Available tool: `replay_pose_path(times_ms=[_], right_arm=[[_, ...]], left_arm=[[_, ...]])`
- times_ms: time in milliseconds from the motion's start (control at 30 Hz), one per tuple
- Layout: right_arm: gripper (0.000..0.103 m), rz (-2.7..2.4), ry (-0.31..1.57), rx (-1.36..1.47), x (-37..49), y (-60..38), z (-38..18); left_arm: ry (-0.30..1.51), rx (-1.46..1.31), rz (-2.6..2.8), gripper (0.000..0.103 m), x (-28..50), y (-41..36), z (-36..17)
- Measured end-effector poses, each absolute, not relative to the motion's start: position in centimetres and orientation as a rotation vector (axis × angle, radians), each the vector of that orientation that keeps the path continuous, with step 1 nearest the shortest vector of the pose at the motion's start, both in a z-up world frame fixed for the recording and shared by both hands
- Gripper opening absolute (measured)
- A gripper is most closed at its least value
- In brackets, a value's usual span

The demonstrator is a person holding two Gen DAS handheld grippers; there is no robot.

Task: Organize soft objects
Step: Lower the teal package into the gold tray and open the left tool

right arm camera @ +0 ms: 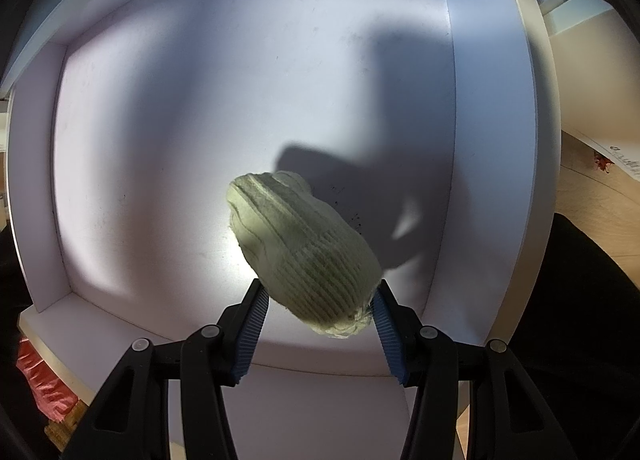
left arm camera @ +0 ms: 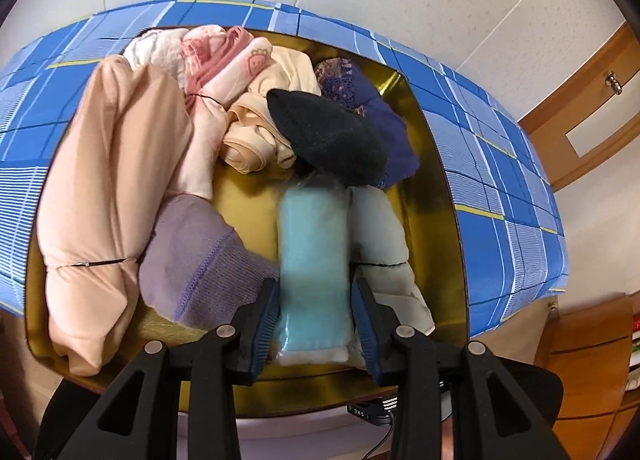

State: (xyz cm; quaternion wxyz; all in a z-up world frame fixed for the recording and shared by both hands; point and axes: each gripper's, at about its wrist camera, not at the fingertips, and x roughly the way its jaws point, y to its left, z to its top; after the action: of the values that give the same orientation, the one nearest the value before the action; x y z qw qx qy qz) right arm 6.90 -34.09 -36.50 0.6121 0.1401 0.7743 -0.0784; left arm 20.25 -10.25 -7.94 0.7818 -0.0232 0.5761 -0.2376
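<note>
Turquoise bagged roll point(left arm camera: 312, 260) sits between the pads of the left gripper point(left arm camera: 314, 324), jaws closed on it, inside the gold-lined box point(left arm camera: 436, 196) near its front edge. Long axis runs front-to-back, along the fingers, far end pointing at the black sock point(left arm camera: 328, 140). Probably held this way so it slots lengthwise beside the pale grey roll point(left arm camera: 380, 236) on its right, lilac sock point(left arm camera: 200, 260) on its left. Peach rolled garment point(left arm camera: 104, 196) lies along the box's left wall; loose pink and cream pieces are piled at the back edge. Box rests on a blue plaid bedspread point(left arm camera: 500, 164).

Right gripper point(right arm camera: 318, 312) pinches a pale green ribbed sock ball point(right arm camera: 304, 248) at its near end, over the white tray point(right arm camera: 496, 140), near the front edge. Long axis tilts away and to the left; can't tell if it touches the floor. Looks like it's being placed there as a separate sorted spot.
</note>
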Motion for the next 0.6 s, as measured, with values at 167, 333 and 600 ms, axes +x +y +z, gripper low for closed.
replay_pose_path(times_ms=[167,333,600], right_arm=[[0.053,-0.181,1.785,0.326,7.0,-34.2,-36.5],[0.053,-0.181,1.783,0.326,7.0,-34.2,-36.5],[0.053,-0.182,1.78,0.326,6.9,-34.1,-36.0]], left_arm=[[1.211,-0.075,-0.498,0.04,20.0,-9.7,-7.3],[1.18,-0.039,-0.514,0.04,19.7,-9.8,-7.2],[1.126,-0.063,-0.536,0.04,18.4,-9.0,-7.1]])
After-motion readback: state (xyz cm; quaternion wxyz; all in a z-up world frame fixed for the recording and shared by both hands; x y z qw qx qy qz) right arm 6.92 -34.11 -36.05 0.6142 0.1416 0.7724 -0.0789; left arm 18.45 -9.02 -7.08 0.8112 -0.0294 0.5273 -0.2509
